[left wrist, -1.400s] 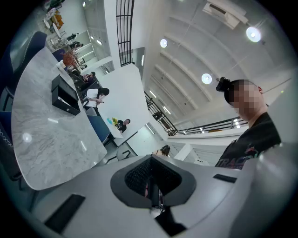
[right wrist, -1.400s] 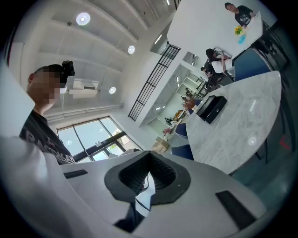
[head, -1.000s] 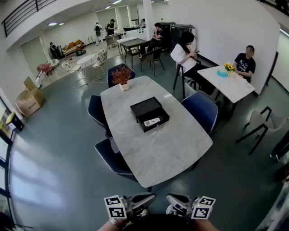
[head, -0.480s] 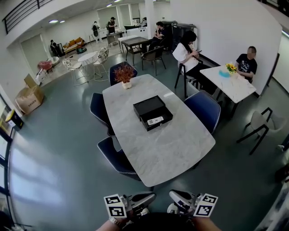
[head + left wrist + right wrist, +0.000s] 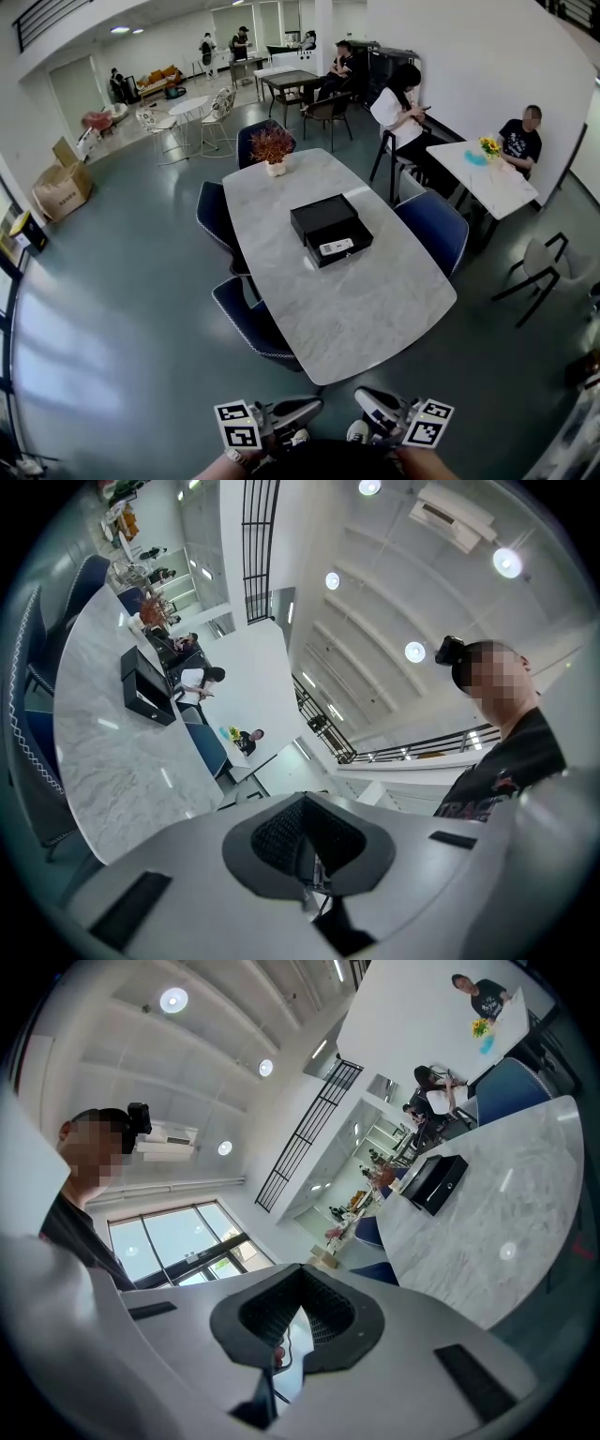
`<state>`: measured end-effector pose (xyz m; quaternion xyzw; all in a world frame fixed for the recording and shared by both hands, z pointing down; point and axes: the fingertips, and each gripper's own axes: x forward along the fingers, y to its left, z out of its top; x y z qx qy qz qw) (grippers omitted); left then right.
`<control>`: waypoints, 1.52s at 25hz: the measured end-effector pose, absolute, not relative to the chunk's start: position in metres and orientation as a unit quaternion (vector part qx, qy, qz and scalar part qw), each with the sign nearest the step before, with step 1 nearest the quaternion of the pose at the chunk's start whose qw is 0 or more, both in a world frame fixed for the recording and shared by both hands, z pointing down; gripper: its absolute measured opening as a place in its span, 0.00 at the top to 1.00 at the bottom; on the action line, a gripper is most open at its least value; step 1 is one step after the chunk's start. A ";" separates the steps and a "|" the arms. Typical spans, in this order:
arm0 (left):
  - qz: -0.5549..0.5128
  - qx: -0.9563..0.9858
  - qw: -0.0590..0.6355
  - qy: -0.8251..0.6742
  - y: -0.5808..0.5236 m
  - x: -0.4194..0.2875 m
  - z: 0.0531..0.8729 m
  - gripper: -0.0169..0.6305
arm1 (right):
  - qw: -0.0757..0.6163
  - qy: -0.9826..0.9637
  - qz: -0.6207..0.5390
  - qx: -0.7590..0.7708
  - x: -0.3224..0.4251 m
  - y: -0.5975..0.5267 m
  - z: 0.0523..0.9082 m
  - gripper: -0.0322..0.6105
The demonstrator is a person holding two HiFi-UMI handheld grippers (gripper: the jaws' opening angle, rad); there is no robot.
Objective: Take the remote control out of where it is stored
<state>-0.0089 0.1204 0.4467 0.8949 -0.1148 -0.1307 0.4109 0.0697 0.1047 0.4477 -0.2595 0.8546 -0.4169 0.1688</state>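
Fingers together, empty, on left gripper and right gripper — remote control barely legible in box.

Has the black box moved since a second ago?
No. The black box keeps its spot on the table, same gap from the potted plant; the view shifted.

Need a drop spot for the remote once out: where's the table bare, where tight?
Biggest bare patch: near half of the marble table, from the black box to the near edge. Also bare: the strip between box and potted plant, and left of the box. Tightest: right of the box, close to the table edge.
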 end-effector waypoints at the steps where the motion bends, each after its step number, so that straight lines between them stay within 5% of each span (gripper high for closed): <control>1: -0.132 0.894 0.412 -0.115 0.120 -0.013 0.447 0.97 | 0.168 0.854 -0.417 -0.260 0.066 0.104 0.448 0.94; 19: -0.148 0.890 0.412 -0.125 0.115 -0.091 0.450 0.97 | 0.167 0.853 -0.418 -0.264 -0.007 0.092 0.448 0.94; 38: -0.181 0.873 0.399 -0.214 0.070 -0.108 0.449 0.97 | 0.164 0.866 -0.421 -0.214 0.001 0.013 0.443 0.94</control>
